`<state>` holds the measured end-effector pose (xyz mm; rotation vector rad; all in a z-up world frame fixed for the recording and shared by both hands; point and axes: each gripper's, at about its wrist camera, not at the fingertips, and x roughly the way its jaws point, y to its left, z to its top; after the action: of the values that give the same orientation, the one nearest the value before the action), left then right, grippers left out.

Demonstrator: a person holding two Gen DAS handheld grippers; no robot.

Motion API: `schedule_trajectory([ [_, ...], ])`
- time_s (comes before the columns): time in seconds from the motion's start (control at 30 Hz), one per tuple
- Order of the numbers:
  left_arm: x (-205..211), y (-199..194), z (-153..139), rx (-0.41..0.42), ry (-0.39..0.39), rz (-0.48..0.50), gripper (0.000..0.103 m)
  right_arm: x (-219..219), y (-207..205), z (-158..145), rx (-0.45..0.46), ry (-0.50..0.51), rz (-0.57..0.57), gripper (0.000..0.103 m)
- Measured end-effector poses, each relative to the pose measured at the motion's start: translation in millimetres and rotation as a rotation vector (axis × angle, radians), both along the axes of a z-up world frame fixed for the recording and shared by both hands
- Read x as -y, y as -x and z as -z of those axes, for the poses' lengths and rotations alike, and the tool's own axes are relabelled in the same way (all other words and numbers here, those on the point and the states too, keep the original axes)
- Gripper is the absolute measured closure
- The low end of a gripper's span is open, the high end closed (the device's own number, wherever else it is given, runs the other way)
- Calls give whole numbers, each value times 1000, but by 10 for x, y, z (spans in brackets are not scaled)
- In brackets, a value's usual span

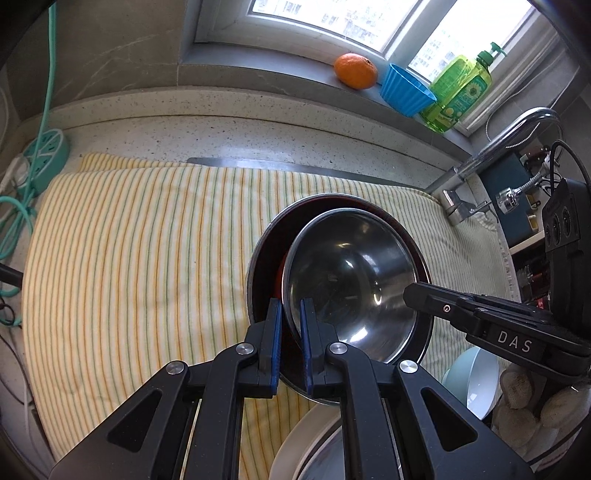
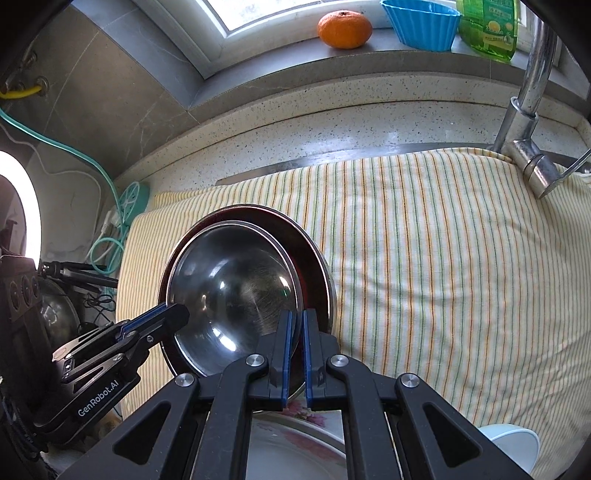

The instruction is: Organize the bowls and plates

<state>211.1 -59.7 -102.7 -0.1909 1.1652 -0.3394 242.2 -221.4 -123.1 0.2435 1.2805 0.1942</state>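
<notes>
Both claws pinch steel bowl (image 1: 351,273), angled down.

bright daylight via window (image 1: 332,18) | sharp | fisheye edges dark, warped

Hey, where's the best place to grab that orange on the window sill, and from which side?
Take the orange across its widest middle, coming from the front, the counter side. It is round, sits free on the sill, and the blue cup stands close on its right.
</notes>
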Motion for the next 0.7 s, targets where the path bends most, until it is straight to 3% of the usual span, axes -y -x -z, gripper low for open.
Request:
schedule_trajectory([
  [0.7, -54, -25, -82, 20, -3, -14, 95, -9, 22, -75, 16, 7, -6, 94],
])
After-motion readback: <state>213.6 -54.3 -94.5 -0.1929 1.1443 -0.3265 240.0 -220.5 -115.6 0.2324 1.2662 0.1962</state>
